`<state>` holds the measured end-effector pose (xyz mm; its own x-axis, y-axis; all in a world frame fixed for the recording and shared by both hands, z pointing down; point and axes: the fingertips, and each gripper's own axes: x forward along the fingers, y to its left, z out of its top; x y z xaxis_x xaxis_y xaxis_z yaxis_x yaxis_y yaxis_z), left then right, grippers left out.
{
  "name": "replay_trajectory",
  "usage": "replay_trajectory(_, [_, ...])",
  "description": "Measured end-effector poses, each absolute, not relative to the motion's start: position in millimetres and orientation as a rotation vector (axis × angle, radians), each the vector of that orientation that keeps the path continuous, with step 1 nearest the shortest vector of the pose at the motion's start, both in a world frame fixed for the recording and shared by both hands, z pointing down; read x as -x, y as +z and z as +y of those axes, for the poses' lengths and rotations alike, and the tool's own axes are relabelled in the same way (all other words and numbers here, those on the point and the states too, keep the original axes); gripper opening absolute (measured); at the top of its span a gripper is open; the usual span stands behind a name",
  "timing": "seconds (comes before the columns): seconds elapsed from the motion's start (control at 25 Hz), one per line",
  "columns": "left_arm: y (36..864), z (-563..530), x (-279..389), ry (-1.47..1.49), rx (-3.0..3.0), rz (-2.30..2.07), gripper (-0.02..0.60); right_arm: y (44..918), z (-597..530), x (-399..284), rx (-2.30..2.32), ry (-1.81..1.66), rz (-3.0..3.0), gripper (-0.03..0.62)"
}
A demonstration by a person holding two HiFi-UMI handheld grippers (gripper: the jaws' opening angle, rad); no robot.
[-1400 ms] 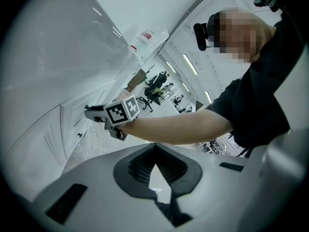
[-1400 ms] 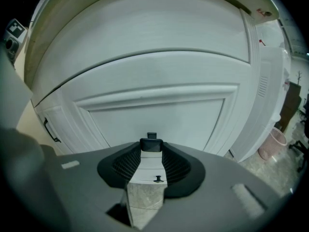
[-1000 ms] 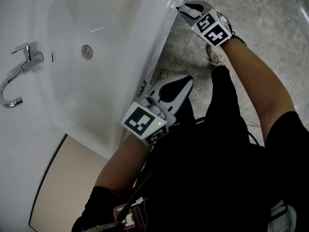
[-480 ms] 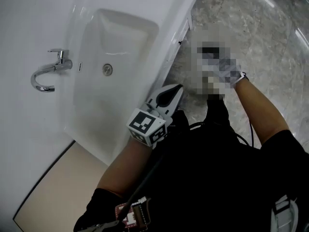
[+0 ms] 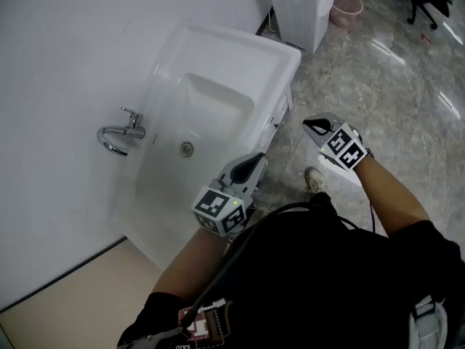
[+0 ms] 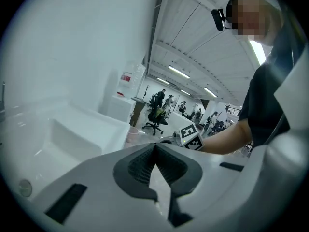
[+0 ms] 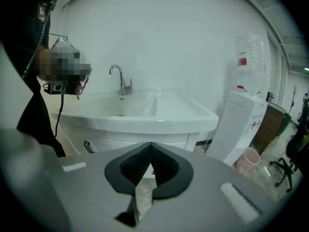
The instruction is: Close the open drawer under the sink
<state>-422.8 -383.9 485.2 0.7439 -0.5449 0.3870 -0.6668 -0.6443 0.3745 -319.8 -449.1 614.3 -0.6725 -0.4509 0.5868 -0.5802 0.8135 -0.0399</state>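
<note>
White wall, a grey marbled floor (image 5: 392,86) and a white sink (image 5: 218,100) with a chrome tap (image 5: 120,133) make up the near scene. Beyond the sink stand a water dispenser (image 7: 236,124) and a pink bin (image 5: 346,2).

The drawer (image 7: 120,140) is the white band directly beneath the basin. Its long axis runs across the sink's front edge, and a dark handle (image 7: 88,146) sits toward one end. From the right tool (image 5: 311,126) the drawer lies ahead and slightly below, faced almost squarely across open floor. The left tool (image 5: 258,157) hangs just beside the sink's front rim and is the nearer of the two. It points along the front, though, with the basin off to its left.

Both tools are raised clear of the cabinet and touch nothing. In the left gripper view the ribbed pads (image 6: 140,166) are pressed together at their tips with nothing between them. The right gripper view shows that tool's pads (image 7: 135,166) pressed together and empty as well.

As far as these oblique views allow, the drawer front looks flush with the cabinet. I judge it already pushed home, with no further push needed. If one were, the right tool has the straighter line to it.
</note>
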Motion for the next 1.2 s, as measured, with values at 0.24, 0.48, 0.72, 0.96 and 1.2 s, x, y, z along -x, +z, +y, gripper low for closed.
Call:
replay_trajectory(0.24, [421.6,-385.3,458.8,0.248,-2.504,-1.008,0.0,553.0,-453.5,334.1,-0.769,0.254,-2.453,0.002])
replay_trajectory(0.48, [375.6,-377.9,517.0,0.197,-2.521,-1.167,0.0,502.5,-460.5,363.1,-0.744,0.21,-2.487,0.002])
replay_trajectory(0.72, [339.8,-366.4,582.7,0.105,-2.456,-1.435,0.0,452.6,-478.6,390.9,-0.685,0.222,-2.566,0.002])
replay_trajectory(0.96, [327.6,-333.2,636.7,-0.028,-2.283,-1.711,0.0,407.6,-493.4,431.6,-0.518,0.157,-2.65,0.002])
replay_trajectory(1.2, [332.8,-290.9,671.9,-0.129,-2.05,-1.947,0.0,382.9,-500.0,487.8,-0.29,0.106,-2.697,0.002])
